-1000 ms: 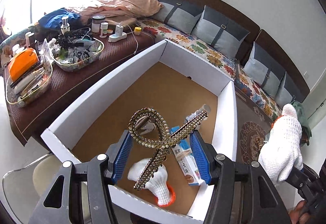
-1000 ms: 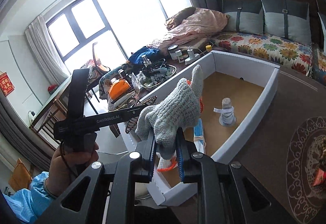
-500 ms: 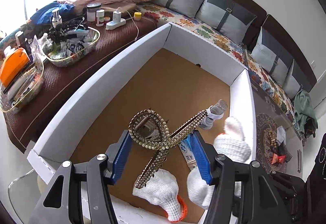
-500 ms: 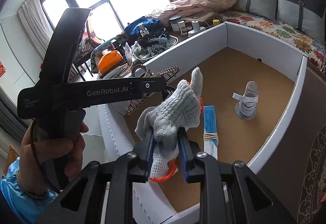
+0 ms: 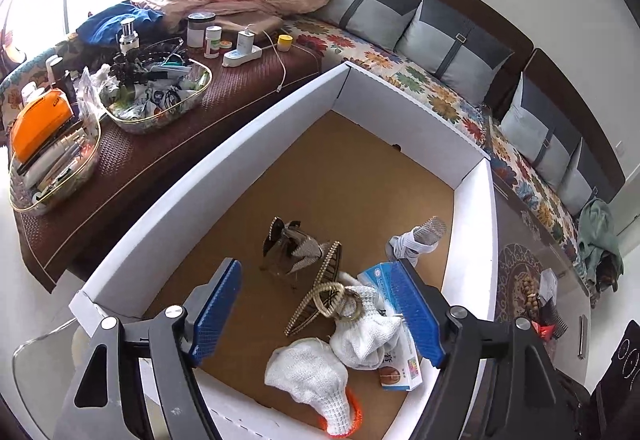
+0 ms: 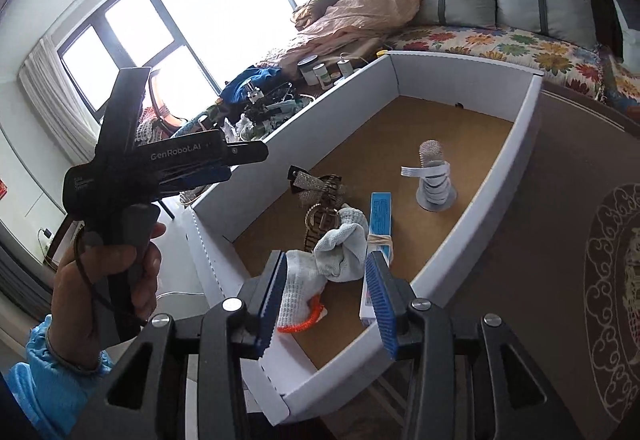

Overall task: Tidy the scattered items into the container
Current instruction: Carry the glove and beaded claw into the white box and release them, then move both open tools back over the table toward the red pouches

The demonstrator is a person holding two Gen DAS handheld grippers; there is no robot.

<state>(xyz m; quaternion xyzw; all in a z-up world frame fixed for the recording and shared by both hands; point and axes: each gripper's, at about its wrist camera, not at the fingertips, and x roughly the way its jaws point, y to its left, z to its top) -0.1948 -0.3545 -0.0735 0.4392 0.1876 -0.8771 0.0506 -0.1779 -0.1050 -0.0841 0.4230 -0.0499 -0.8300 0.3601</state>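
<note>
Behind the sofa, the worktop (image 5: 248, 96) carries our box (image 5: 224, 176). Both claws, left (image 5: 316, 316) and right (image 6: 326, 294), stand wide and empty above it; gloves (image 5: 312, 376) and belt (image 5: 320, 292) lie inside. We lift straight up, clearing the walls, then seek remaining items.

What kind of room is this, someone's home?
Most likely a lived-in living room: a long sofa with grey cushions, a big window, and a low table crowded with toiletries beside the white box.
</note>
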